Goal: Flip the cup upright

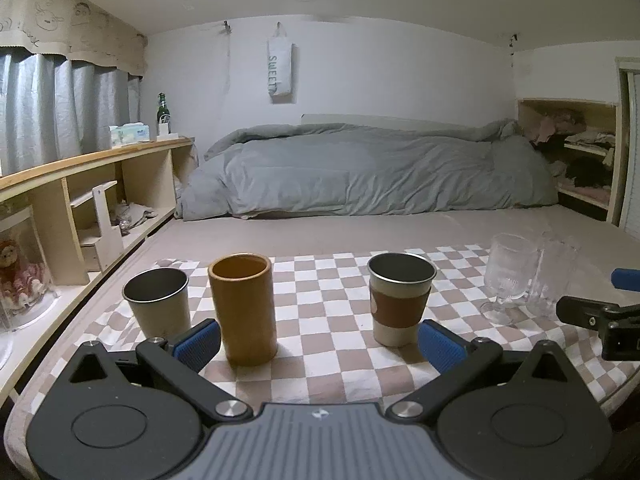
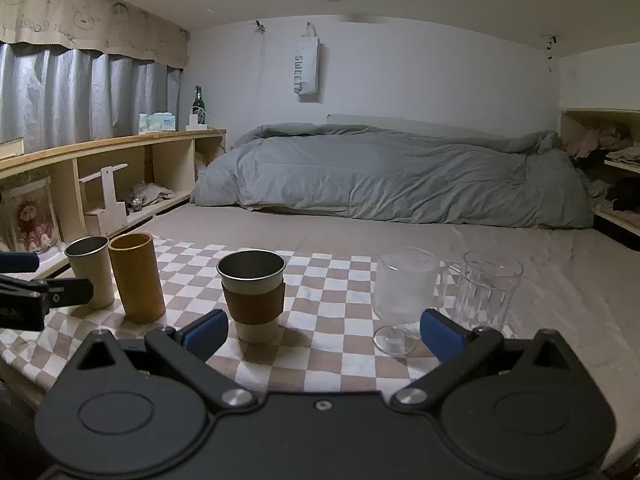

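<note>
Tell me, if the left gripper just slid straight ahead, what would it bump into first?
Probably neither cup squarely: the left gripper aims at the gap between the wooden cup and the sleeved cup, though its wide-open jaws might clip either; depth is unclear.

My other tongs [image 1: 600, 320] cut off at right frame edge; tumbler [image 1: 554, 276] half hidden behind goblet [image 1: 508, 276].

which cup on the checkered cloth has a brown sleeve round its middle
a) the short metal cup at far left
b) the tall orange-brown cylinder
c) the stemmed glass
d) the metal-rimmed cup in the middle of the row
d: the metal-rimmed cup standing upright mid-row wears the brown sleeve, while the short metal cup, orange-brown cylinder and stemmed glass are bare.
</note>
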Demonstrator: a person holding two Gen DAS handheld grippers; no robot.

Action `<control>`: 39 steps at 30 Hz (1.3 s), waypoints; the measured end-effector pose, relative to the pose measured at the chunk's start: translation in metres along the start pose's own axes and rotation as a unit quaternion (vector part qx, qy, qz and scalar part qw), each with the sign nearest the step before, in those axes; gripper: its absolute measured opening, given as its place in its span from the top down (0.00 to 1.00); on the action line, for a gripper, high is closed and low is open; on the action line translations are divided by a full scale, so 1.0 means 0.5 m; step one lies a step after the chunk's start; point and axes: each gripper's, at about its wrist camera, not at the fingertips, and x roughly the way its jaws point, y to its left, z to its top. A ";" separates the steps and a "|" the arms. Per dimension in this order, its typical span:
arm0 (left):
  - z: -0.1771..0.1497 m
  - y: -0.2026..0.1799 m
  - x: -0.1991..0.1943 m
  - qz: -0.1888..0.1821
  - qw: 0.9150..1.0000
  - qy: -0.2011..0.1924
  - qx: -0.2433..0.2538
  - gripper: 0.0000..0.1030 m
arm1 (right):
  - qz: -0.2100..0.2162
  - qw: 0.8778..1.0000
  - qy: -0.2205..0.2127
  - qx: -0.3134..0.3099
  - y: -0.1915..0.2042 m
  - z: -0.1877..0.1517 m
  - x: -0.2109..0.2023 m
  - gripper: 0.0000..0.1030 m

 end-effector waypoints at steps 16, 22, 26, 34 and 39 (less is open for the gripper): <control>-0.009 0.001 0.000 0.014 1.000 0.007 0.001 0.00 | 0.001 1.000 0.004 -0.005 0.007 -0.011 0.002 0.00; -0.009 0.000 0.000 0.015 1.000 0.007 0.002 0.00 | 0.001 1.000 0.004 -0.007 0.009 -0.011 0.002 0.00; -0.010 0.003 0.002 0.015 1.000 0.008 0.001 0.00 | 0.001 1.000 0.004 -0.007 0.009 -0.011 0.002 0.00; -0.011 0.005 0.001 0.016 1.000 0.009 0.001 0.00 | 0.001 1.000 0.004 -0.007 0.010 -0.011 0.002 0.00; -0.012 0.008 0.002 0.017 1.000 0.010 -0.001 0.00 | 0.002 1.000 0.004 -0.008 0.011 -0.012 0.002 0.00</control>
